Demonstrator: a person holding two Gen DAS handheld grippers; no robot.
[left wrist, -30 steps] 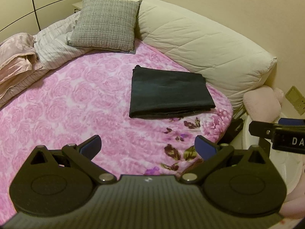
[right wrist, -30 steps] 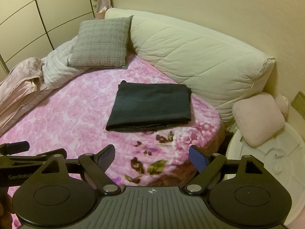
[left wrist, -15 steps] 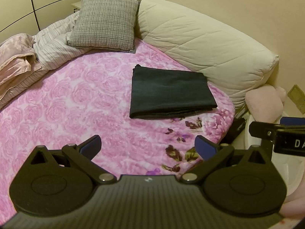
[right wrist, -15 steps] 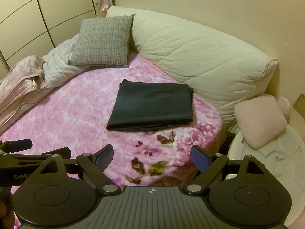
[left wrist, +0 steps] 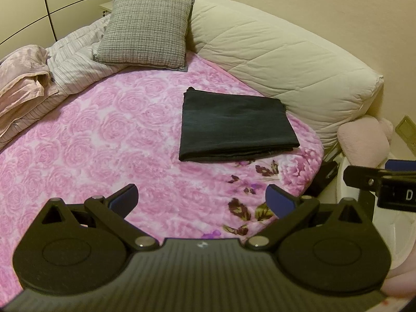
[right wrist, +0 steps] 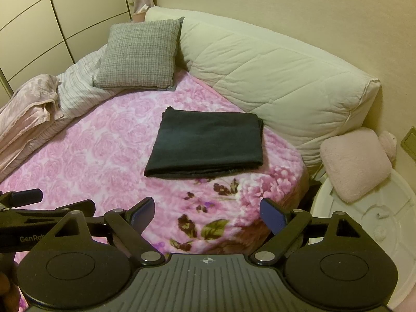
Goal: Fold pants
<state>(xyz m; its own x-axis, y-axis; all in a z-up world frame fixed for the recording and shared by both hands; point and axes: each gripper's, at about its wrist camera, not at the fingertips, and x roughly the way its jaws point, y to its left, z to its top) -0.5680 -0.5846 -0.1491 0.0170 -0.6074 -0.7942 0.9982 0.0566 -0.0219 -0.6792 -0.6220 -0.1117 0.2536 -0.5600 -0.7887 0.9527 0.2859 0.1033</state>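
**Mia:** Both tongs are wide apart. Look, the left gripper (left wrist: 201, 199) has its two blue tips far from each other, and nothing is between them.

**Ben:** And the other one?

**Mia:** Same thing. The right gripper (right wrist: 206, 214) is spread wide too, with nothing in it. Both hang over the near part of the pink blanket (left wrist: 104, 143), and neither one touches the pants.

**Ben:** Where are the pants?

**Mia:** The pants (left wrist: 234, 124) are dark and folded into a flat, neat shape with four sides. They lie on the pink blanket, well past the tongs.

**Ben:** What is close to the pants?

**Mia:** The big cream cushion (left wrist: 286, 59) is just behind the pants. One far corner of the pants is right next to it, maybe touching, but I cannot tell.

**Ben:** And the gray pillow?

**Mia:** The gray pillow (left wrist: 145, 31) is behind the pants and off to the left, leaning up. It is apart from them.

**Ben:** I see something fluffy.

**Mia:** That is a small pink cushion (right wrist: 356, 163), off to the right of the pants, down past the edge of the blanket. To the far left of the pants is a pile of striped bedding (right wrist: 78, 91) and a pink cover (right wrist: 28, 104).
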